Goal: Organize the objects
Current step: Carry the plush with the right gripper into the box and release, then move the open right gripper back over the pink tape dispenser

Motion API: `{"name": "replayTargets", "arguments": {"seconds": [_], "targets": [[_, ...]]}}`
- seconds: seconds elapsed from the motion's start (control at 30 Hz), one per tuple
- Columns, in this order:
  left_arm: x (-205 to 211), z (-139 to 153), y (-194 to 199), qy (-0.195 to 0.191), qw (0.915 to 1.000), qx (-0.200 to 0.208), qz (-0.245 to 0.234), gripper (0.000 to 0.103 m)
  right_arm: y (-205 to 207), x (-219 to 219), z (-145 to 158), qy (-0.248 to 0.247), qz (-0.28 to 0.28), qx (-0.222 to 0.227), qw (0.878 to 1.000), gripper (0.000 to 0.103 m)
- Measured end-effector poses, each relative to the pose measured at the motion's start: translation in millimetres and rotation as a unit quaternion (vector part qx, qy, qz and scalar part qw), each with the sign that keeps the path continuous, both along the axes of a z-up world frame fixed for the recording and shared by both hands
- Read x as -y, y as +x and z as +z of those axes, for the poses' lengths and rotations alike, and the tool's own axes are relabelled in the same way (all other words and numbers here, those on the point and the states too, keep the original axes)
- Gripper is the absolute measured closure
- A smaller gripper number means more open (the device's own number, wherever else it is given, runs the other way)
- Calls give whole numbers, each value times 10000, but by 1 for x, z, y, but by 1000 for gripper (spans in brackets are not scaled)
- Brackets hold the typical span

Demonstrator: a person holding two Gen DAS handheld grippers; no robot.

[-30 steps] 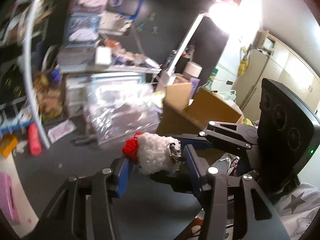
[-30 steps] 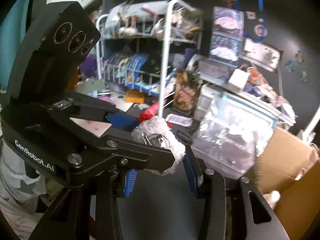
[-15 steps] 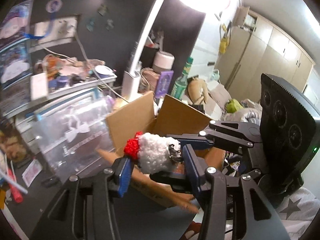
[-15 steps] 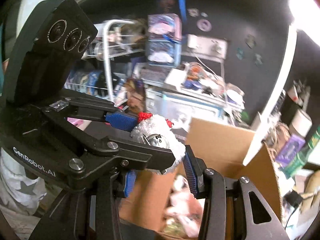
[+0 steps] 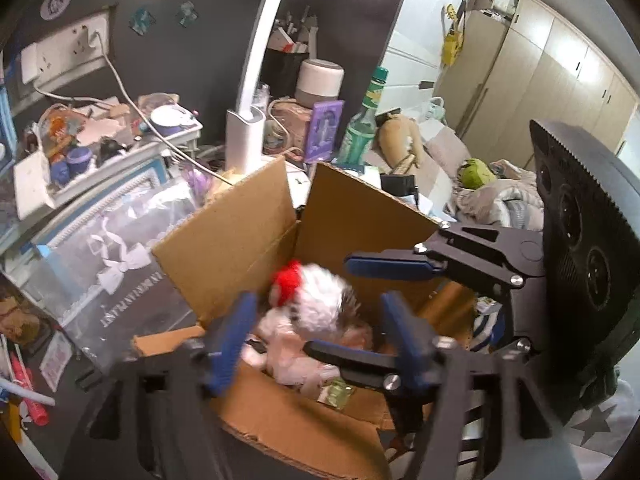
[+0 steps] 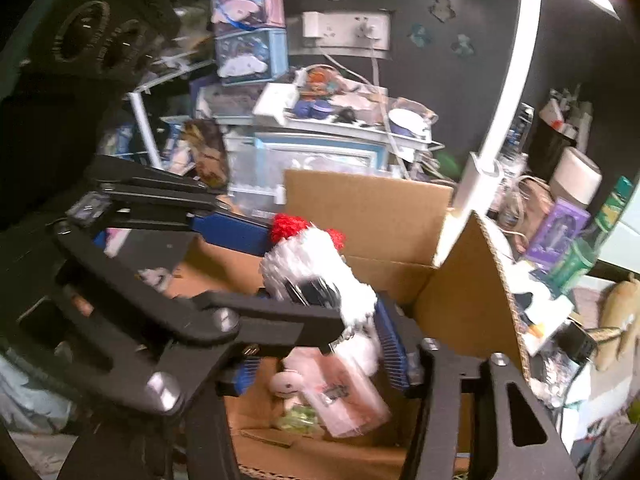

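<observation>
Cluttered room, dark wall, lamp point(image 5: 256, 80) overhead. The plush point(image 5: 320, 300), white with a red tuft, is now over the open box point(image 5: 224, 248), blurred, above the soft toys inside. A second ago it was clamped over the dark floor. Left gripper point(image 5: 316, 320) is opening, pads clear of it; right gripper point(image 6: 320, 344) is opening too, no longer clamping the plush between its fingers.
</observation>
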State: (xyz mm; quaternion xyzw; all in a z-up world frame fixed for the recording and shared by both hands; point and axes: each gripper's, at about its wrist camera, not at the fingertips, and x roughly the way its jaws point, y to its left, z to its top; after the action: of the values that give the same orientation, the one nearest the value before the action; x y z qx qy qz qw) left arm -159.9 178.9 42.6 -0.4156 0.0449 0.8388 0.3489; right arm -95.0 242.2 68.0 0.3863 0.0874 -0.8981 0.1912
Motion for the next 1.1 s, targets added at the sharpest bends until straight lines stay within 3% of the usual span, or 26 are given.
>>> {"name": "replayTargets", "arguments": {"seconds": [0.17,0.33,0.47,0.57,0.77,0.93,1.1], "targets": [[24,12,13,169,9995,-234,106,25,4,1,4,-44,-28,-98,9999,50],[79,23,35,393,9957,-574,609,21,20,17,14,-299,260,-430,9983,50],[146,13,69,325,9847,-899,1454,18,46,51,20,-620,1022,-648,9907,50],[189,-9,91,246,9736,-894,2084,18,68,88,14,-664,1741,-676,9802,50],[252,-70,124,286,9459,-588,3177,18,77,168,-41,-515,2767,-64,9596,50],[277,-115,145,477,9320,-178,3588,18,41,206,-103,-167,2524,494,9662,50],[285,-135,150,677,9268,12,3695,18,8,222,-135,190,2232,519,9732,50]]}}
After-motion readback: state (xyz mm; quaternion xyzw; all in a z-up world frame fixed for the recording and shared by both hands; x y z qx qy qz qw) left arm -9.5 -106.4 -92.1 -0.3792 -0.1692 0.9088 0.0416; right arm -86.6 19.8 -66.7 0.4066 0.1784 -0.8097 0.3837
